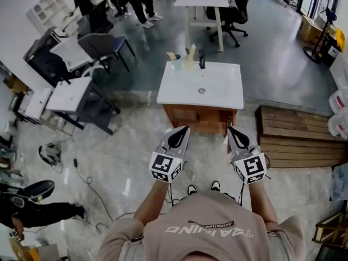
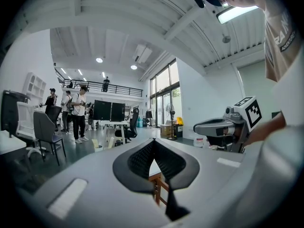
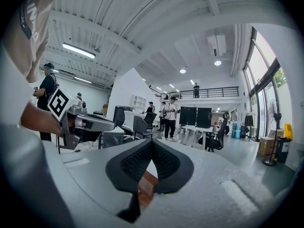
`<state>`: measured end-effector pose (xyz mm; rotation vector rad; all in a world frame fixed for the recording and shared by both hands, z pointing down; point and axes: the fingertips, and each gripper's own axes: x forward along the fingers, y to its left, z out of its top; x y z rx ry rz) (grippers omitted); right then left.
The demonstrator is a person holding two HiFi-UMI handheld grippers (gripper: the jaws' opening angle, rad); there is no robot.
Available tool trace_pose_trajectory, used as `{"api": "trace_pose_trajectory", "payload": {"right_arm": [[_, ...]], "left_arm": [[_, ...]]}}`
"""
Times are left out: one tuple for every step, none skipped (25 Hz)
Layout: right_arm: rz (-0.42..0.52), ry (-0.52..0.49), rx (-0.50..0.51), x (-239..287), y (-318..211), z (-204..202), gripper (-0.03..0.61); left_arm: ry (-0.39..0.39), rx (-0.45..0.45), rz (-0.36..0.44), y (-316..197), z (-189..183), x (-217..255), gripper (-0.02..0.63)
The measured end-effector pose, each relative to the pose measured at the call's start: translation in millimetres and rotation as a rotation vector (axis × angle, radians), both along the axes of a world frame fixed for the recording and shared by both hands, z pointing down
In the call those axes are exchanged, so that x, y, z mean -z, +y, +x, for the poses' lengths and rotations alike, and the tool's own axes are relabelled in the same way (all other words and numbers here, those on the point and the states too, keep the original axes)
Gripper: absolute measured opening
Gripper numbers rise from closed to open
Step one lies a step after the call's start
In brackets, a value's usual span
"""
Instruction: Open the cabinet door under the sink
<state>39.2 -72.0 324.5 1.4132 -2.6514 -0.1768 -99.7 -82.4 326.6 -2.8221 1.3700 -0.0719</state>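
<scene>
Stepping closer to the cabinet door [image 1: 187, 115] comes first; left gripper [image 1: 181, 131] and right gripper [image 1: 233, 131], squeezed tight and empty, must open.

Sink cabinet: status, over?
Left gripper and right gripper both shut, empty, held in front of the cabinet door. Door looks closed. Nothing in the way.

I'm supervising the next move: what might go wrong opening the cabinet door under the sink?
Both the left gripper and right gripper are shut and short of the wooden cabinet; pushed in like that, they may bump the door rather than grip it. The white sink top overhangs the front, so a handle is hard to see from the head view. A hard tug might topple the cup at its back.
</scene>
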Motion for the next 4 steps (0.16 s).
{"api": "trace_pose_trajectory", "payload": {"right_arm": [[0.001, -0.001, 0.001, 0.9, 0.3, -0.1, 0.000], [0.002, -0.002, 0.002, 1.9, 0.8, -0.6, 0.000], [0.004, -0.003, 0.003, 2.9, 1.3, -1.2, 0.000], [0.006, -0.004, 0.003, 3.8, 1.9, -1.8, 0.000]], "left_arm": [[0.000, 0.000, -0.001, 0.5, -0.2, 0.4, 0.018], [0.000, 0.000, -0.001, 1.0, -0.6, 1.0, 0.018], [0.000, 0.000, 0.000, 1.5, -1.1, 1.6, 0.018], [0.000, -0.001, 0.000, 2.0, -1.7, 2.2, 0.018]]}}
